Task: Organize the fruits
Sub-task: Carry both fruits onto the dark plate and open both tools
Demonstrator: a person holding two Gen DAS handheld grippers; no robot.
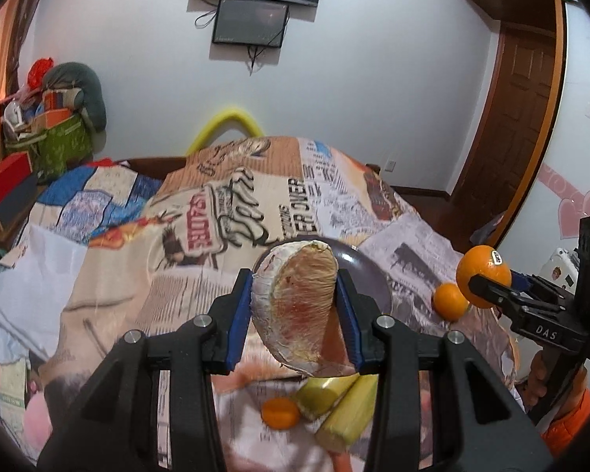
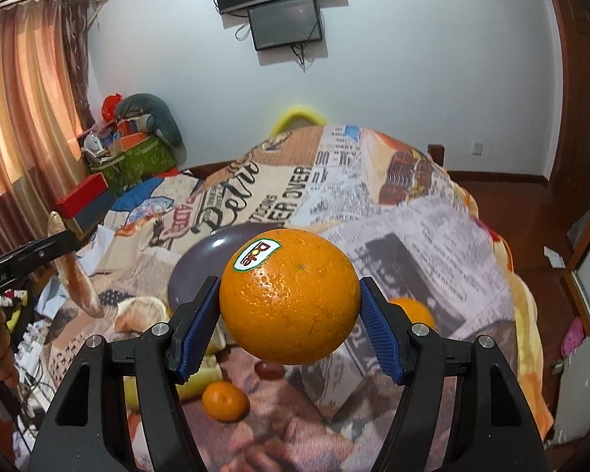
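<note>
My left gripper is shut on a peeled pomelo wedge and holds it above the bed, in front of a grey plate. My right gripper is shut on a big orange with a sticker, held above the same grey plate. The right gripper with its orange also shows at the right of the left wrist view. The left gripper and its wedge show at the left of the right wrist view. Below lie a small mandarin, pale yellow pomelo pieces and a second orange.
The fruit lies on a bed under a newspaper-print cover. A mandarin, a reddish grape-like fruit and another orange lie under my right gripper. Boxes and bags are piled at the far left. A wooden door stands at the right.
</note>
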